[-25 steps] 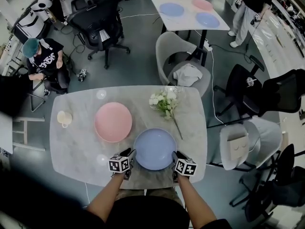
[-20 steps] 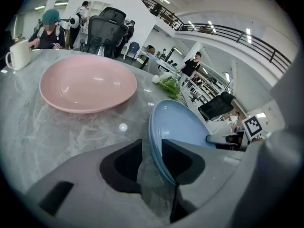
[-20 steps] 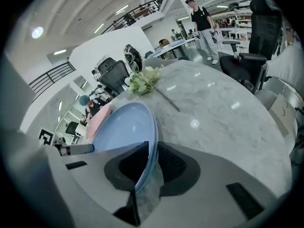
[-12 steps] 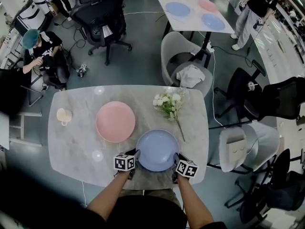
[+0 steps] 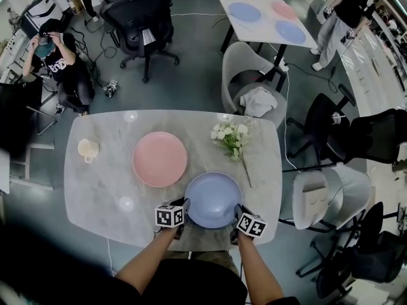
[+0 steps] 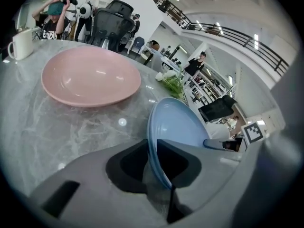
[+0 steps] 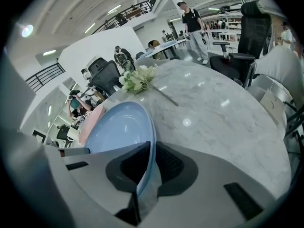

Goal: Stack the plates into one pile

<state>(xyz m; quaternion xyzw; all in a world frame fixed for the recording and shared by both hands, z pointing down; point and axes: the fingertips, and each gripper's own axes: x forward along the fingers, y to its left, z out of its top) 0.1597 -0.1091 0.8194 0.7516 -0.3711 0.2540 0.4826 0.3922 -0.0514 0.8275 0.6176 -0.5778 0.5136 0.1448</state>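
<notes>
A blue plate (image 5: 213, 199) lies near the front edge of the marble table (image 5: 102, 183). A pink plate (image 5: 160, 159) rests to its far left. My left gripper (image 5: 183, 207) holds the blue plate's left rim (image 6: 180, 122), and its jaws have just been closing with the rim between the pads (image 6: 153, 158). My right gripper (image 5: 236, 211) has the right rim (image 7: 118, 127) and has likewise just been closing on it (image 7: 151, 163). The pink plate (image 6: 90, 75) is empty and stands apart from the blue one.
A white mug (image 5: 87, 149) stands at the table's left side. A sprig of white flowers (image 5: 232, 135) lies just beyond the blue plate. Grey and black chairs (image 5: 251, 94) ring the table. A farther table (image 5: 264, 37) carries three plates.
Both grippers have drawn in against the blue plate's rim and their jaws have narrowed onto it. The plates have kept their places on the table.
</notes>
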